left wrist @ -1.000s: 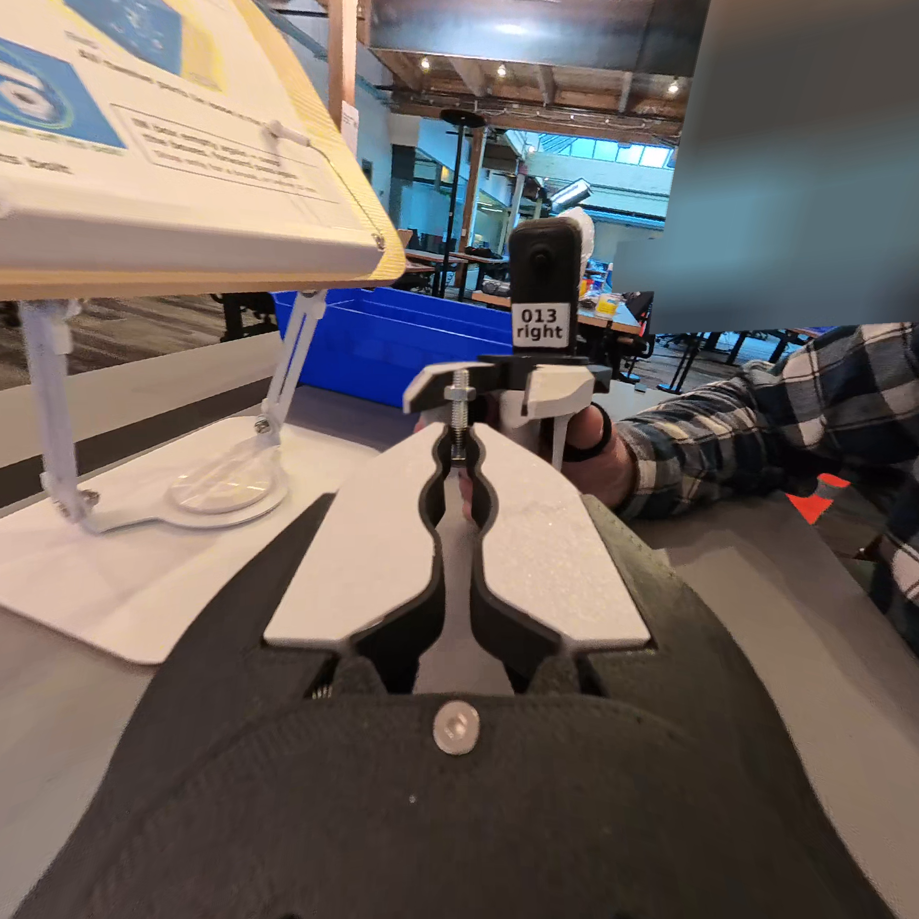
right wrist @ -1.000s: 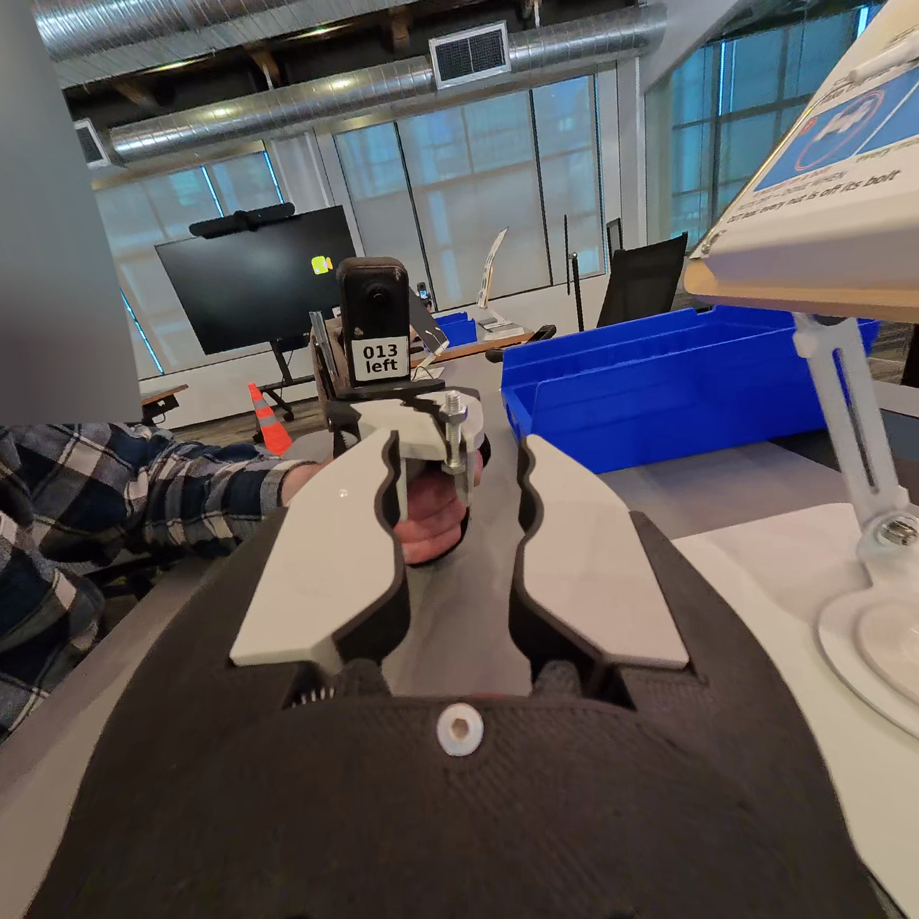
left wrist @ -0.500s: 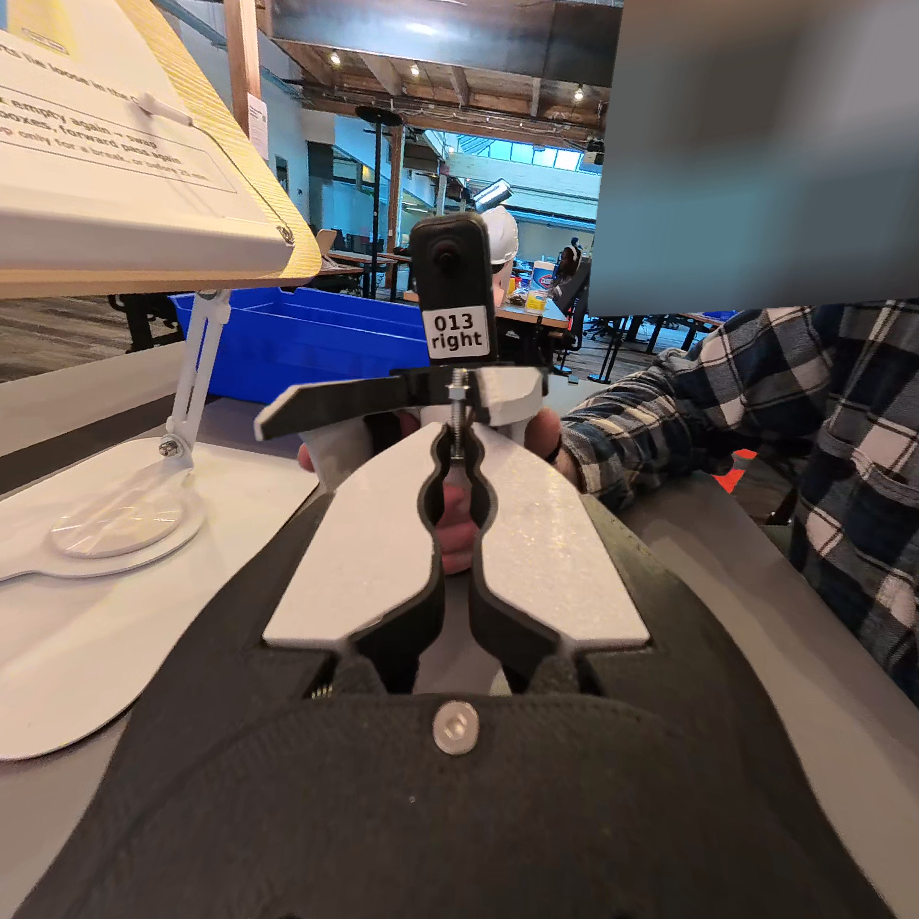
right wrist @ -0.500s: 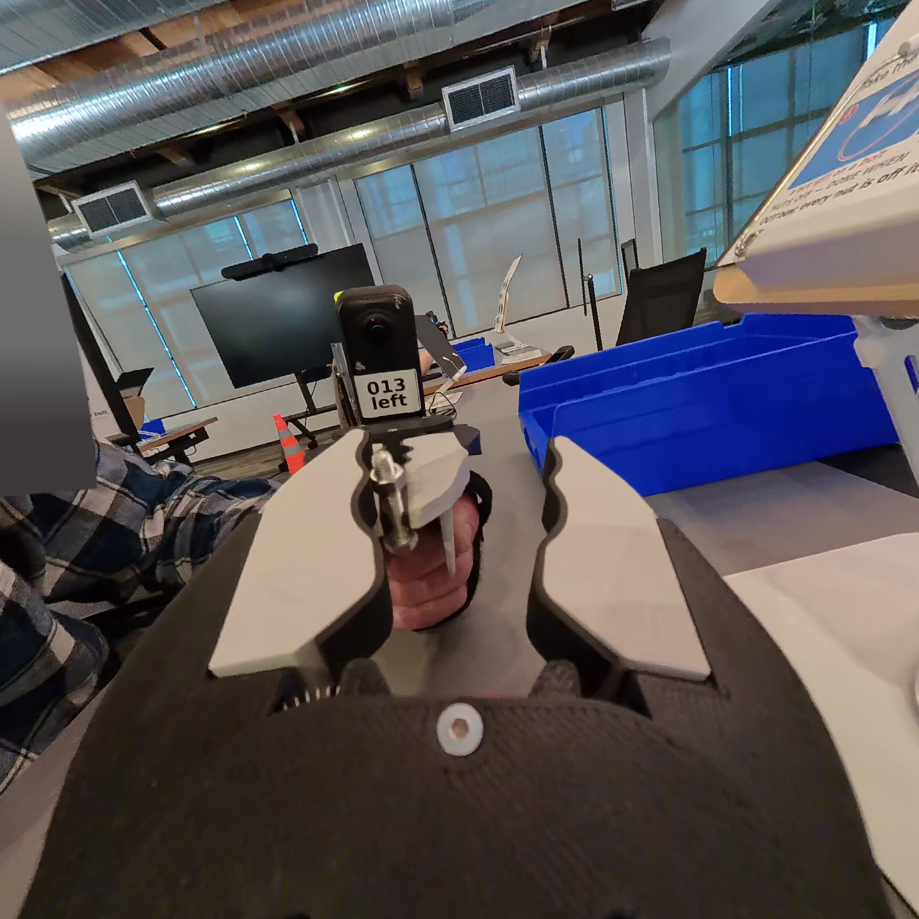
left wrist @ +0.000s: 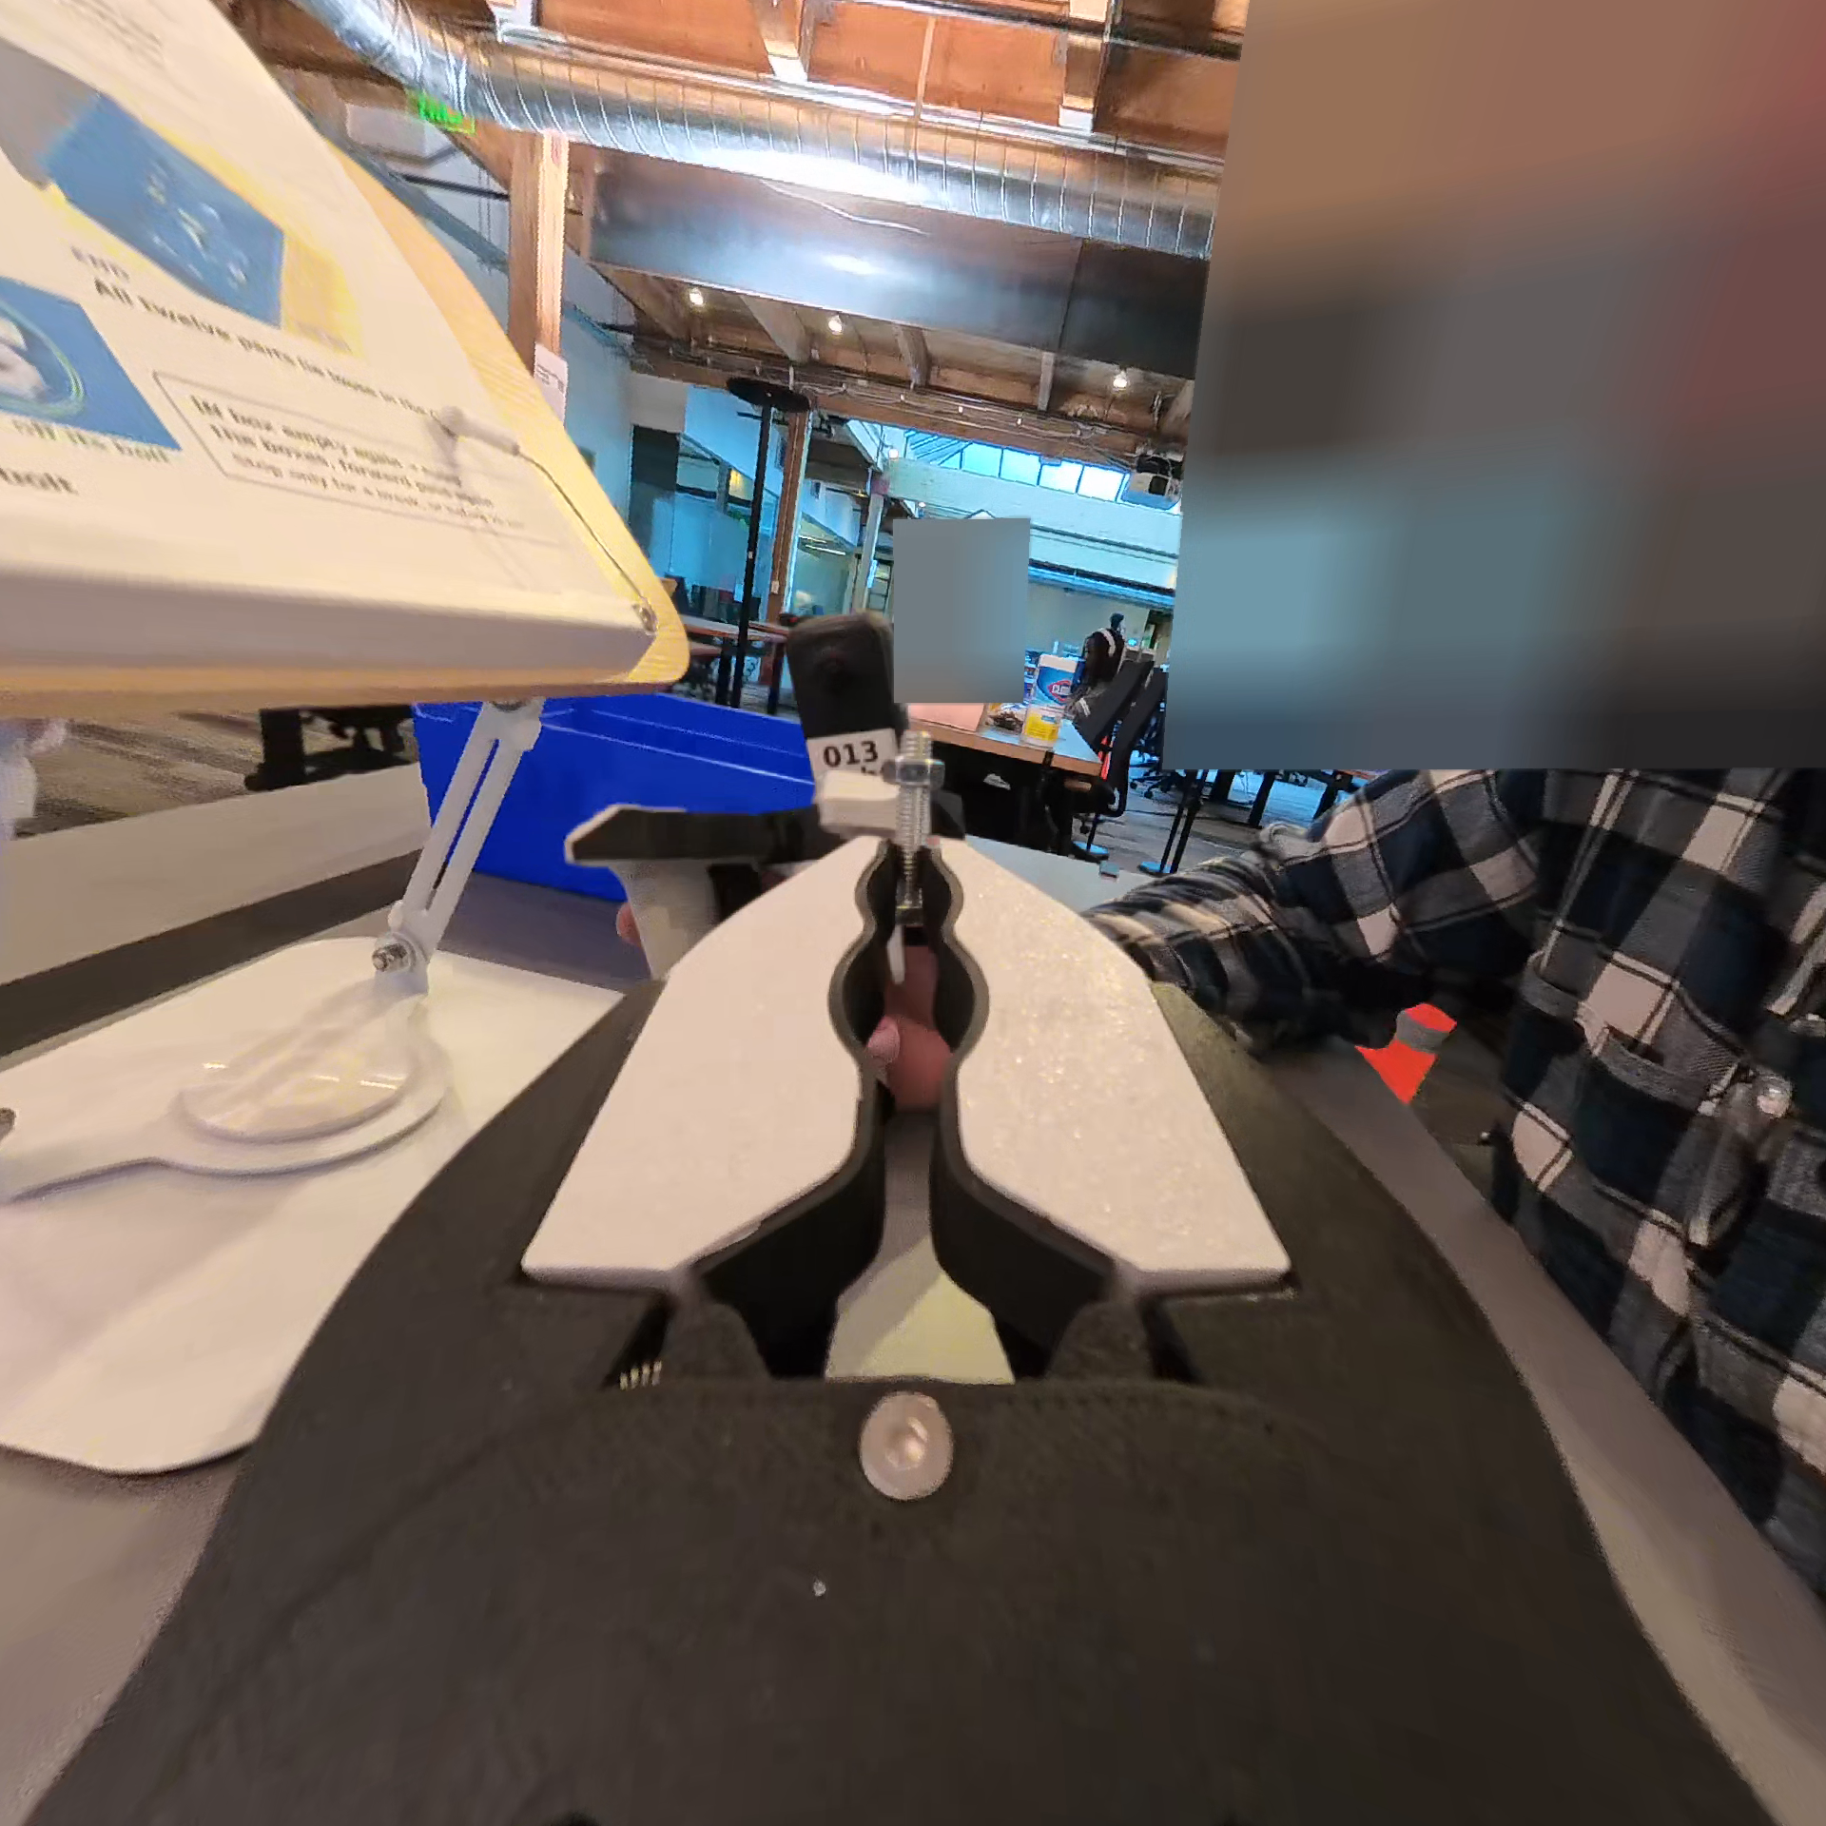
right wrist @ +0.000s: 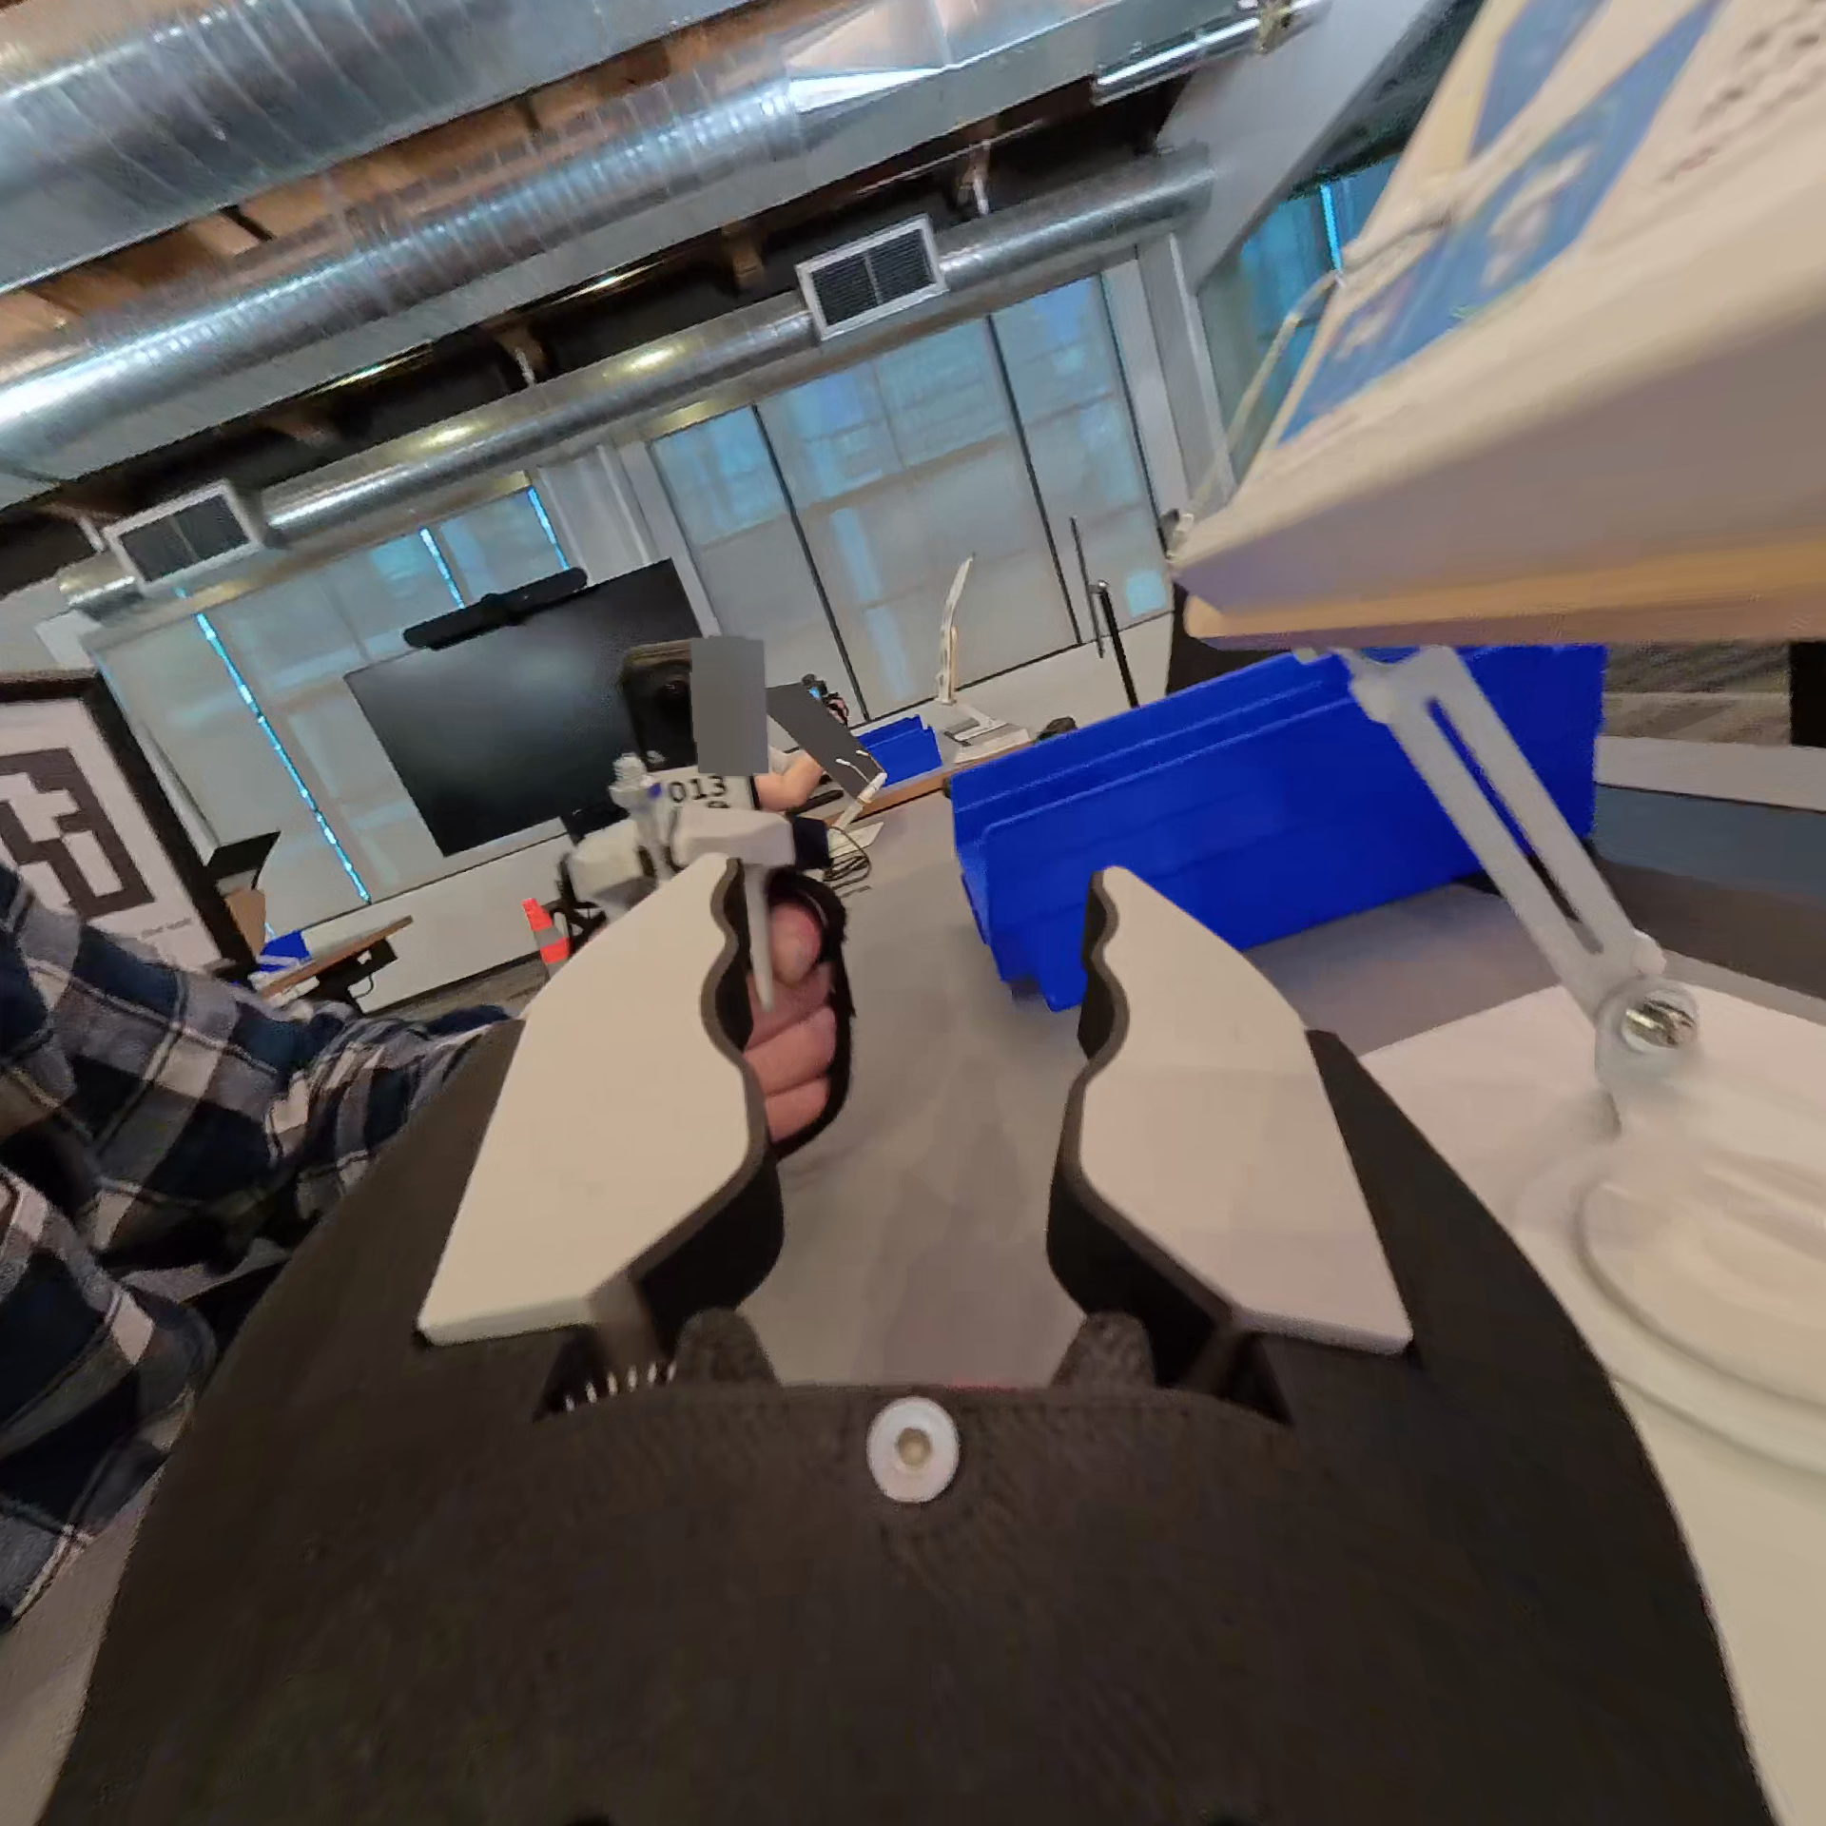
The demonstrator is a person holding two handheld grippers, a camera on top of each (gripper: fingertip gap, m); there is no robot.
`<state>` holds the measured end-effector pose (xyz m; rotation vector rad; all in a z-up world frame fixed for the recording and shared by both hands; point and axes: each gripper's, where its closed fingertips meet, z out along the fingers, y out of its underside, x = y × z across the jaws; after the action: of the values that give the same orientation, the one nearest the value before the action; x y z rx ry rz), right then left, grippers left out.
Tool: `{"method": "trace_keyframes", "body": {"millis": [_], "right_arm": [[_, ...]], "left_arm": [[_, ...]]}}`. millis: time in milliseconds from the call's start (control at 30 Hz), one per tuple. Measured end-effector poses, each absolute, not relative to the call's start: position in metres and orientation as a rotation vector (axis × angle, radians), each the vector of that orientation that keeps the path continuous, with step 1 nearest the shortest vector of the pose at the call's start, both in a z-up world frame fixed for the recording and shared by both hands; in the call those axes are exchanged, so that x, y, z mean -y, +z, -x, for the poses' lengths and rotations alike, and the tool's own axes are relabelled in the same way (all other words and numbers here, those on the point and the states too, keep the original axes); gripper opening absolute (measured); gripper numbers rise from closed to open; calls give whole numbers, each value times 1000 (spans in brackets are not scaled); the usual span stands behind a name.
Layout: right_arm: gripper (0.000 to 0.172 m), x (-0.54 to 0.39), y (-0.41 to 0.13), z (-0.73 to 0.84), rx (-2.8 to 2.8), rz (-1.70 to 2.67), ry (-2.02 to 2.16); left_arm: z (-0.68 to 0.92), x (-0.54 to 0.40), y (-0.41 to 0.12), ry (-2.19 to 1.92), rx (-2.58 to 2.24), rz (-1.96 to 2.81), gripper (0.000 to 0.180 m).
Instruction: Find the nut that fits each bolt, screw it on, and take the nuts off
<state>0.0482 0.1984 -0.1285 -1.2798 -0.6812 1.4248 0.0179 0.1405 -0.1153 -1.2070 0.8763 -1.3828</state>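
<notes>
My left gripper [left wrist: 907, 862] is shut on the lower end of a silver bolt [left wrist: 910, 825] and holds it upright above the table. A silver nut [left wrist: 915, 772] sits on the thread near the bolt's top. My right gripper [right wrist: 914, 877] is wide open with nothing between its fingers. In the right wrist view the left gripper [right wrist: 692, 840] shows with the bolt [right wrist: 634, 802], just left of and beyond my right gripper's left fingertip [right wrist: 692, 919]. In the left wrist view the right gripper's white fingertip [left wrist: 852, 796] lies beside the nut.
A blue bin [left wrist: 613, 781] [right wrist: 1285, 810] stands behind the grippers. A white stand [left wrist: 464, 830] holds an instruction sheet [left wrist: 296, 415] over its white base [left wrist: 296, 1082]. A person's plaid sleeve [left wrist: 1383, 939] reaches in from the right. The table is grey [right wrist: 919, 988].
My right gripper opened wider and tilted. The bolt stood between its fingers a second ago and now lies outside its left finger. My left gripper stays shut on the bolt.
</notes>
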Motion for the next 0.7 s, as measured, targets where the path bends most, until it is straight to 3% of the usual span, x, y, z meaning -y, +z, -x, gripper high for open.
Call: {"method": "trace_keyframes", "body": {"millis": [433,500,700], "right_arm": [[80,-169,-117,-21,778,1200,1484],[62,-186,-128,-32,741,1258,1450],[71,-176,-120,-30,798,1217,1476]], "left_arm": [[-39,-131,-125,-1409,-940,1249,5],[-30,-132,-116,-1421,-913,1206,5],[-31,-137,-125,-1411,-923,1237,4]]}}
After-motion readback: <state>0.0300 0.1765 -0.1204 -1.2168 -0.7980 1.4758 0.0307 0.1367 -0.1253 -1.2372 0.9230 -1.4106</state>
